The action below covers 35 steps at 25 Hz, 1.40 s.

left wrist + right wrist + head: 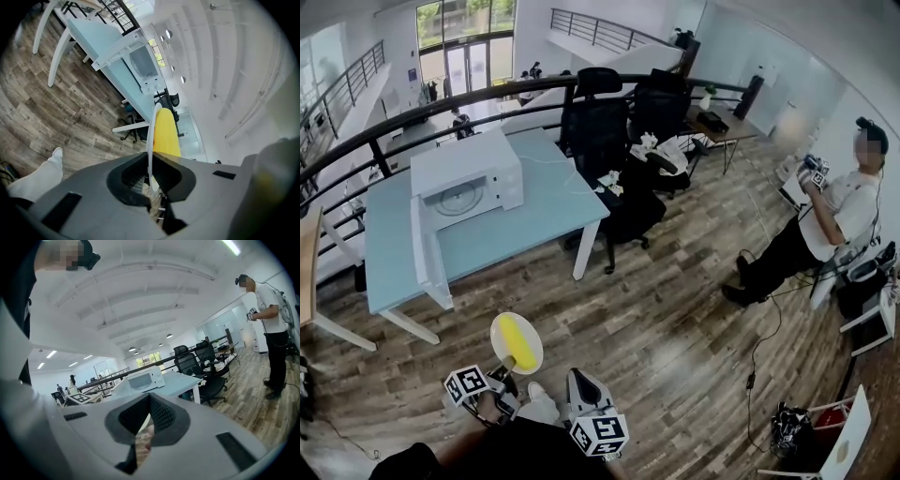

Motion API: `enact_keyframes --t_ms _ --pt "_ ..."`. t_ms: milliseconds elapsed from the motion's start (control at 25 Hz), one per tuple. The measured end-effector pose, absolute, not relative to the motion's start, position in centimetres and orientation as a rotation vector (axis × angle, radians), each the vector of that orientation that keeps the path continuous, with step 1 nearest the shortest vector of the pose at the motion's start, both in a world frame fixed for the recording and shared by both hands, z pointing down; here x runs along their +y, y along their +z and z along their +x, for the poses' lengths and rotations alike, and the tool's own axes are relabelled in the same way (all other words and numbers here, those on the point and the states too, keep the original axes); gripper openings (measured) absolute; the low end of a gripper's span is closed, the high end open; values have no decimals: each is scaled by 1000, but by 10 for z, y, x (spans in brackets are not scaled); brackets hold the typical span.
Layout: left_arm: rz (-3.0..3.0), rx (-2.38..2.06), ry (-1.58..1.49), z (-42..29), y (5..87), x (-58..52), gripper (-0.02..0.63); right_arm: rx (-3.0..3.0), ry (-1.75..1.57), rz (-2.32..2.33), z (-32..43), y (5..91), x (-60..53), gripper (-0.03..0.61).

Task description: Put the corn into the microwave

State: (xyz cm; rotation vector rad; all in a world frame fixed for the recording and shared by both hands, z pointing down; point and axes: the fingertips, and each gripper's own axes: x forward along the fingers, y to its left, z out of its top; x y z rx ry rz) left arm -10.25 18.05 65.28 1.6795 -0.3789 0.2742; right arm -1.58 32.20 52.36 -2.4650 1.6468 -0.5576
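While the corn (518,343) is off the bench (534,211), how is it carried? (Inspector)

It lies loose on a white plate (538,347). The left hand-held gripper (151,171) pinches that plate by the near rim only. The plate is over the wooden floor, well apart from the microwave (478,173). (Assessor)

And the right hand-held gripper (149,401)? (Inspector)

Its jaws are pressed together with nothing between them. It is beside the left one and gives the plate no support. (Assessor)

Principal hazards? (Inspector)

First, the grip. A narrow pinch on one edge leaves the whole plate hanging out past the jaws, so I judge it could pivot or slip if the carry is jolted. Second, the load. Nothing retains the corn, and a tilt toward the far rim would probably roll it onto the floor. (Assessor)

Anything at the destination? (Inspector)

The microwave door (427,253) stands open, out past the bench edge. A low or wide approach could clip the plate on the door or on the frame of the opening, which would likely shake the corn off. The turntable inside looks clear, though detail there is small. (Assessor)

Surroundings? (Inspector)

Office chairs (600,131) stand at the far end of the bench and a person (839,211) stands well to the right. Neither lies on the direct line to the microwave. (Assessor)

Recommendation? (Inspector)

Keep the plate level, and enter the opening squarely above the sill. (Assessor)
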Motion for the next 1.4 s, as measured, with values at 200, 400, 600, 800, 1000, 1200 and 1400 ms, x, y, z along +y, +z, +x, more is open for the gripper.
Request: enact_keyframes --t_ms 200,400,600,800,1000,1200,1400 --pt "1672 -393 256 -80 652 151 21 1667 -558 -2457 8 522 292 9" --pt "1681 -404 237 -66 650 124 21 1703 -546 -2443 24 521 262 9" --pt "1688 -415 221 -60 645 105 21 1758 -555 -2413 28 521 235 9" --pt "1686 -447 196 -67 644 87 21 1838 -553 -2370 21 522 207 9" --pt "1688 -485 172 -75 642 71 21 1898 -561 -2330 15 522 185 8" --pt "1667 -519 150 -82 644 60 21 1946 -566 -2303 15 523 170 9" --pt "1659 -554 115 -82 646 42 21 1983 -558 -2275 22 525 152 9"
